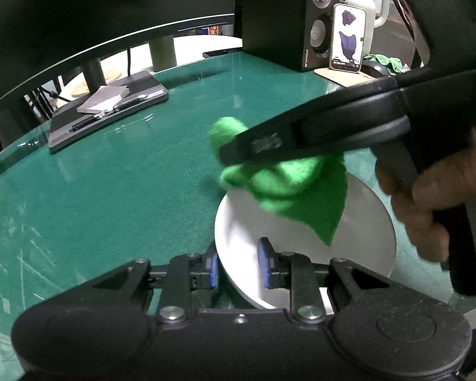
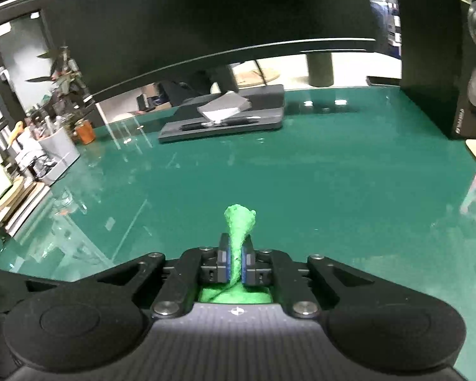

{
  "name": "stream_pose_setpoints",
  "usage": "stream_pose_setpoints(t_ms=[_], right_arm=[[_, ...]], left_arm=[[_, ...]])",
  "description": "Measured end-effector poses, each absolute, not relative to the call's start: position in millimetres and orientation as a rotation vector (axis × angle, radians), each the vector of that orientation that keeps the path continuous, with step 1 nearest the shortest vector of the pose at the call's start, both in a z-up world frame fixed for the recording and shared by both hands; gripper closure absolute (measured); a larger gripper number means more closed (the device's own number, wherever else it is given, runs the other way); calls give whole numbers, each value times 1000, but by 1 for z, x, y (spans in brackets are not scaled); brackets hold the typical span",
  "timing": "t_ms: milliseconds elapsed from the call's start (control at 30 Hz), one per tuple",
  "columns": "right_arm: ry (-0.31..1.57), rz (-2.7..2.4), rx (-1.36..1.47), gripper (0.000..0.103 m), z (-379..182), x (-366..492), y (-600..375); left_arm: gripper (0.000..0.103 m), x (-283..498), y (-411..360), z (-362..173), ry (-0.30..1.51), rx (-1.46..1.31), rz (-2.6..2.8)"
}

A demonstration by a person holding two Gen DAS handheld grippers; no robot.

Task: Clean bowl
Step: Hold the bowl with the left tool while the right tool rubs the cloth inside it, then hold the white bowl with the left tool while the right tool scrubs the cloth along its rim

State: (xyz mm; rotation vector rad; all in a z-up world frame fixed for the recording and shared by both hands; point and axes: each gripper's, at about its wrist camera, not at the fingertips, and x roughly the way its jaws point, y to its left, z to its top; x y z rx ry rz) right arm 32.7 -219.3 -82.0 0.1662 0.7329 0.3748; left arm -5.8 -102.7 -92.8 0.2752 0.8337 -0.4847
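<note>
Gripping the near rim of the round white bowl [image 1: 304, 247], the left gripper [image 1: 239, 268] has its blue pads nearly closed, one inside and one outside. The right gripper [image 2: 234, 262] pinches a crumpled bright-green cloth [image 1: 285, 184] tight, seemingly just above the bowl on the green glass-topped desk [image 1: 111, 184].

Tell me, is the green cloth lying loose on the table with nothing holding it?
No, the right tongs are shut on the green cloth, which sticks up between their blue pads.
</note>
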Motion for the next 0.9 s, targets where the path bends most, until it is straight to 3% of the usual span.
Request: stream_pose_setpoints(t_ms=[233,500,733,833,900], right_arm=[[735,487,133,100,-81,27,-200],[781,234,187,94,-91,34,-248],[733,449,159,93,-80,21,-200],[730,455,158,98,-79,21,-202],[742,388,169,94,-81,24,-214]], left_arm=[[77,-6,-106,-93,838,272,-482],[76,-7,-106,-93,836,269,-481],[75,-8,-107,-93,837,278,-480],[73,-8,-107,-93,840,274,-479],[72,-9,-107,-93,841,274,-485]])
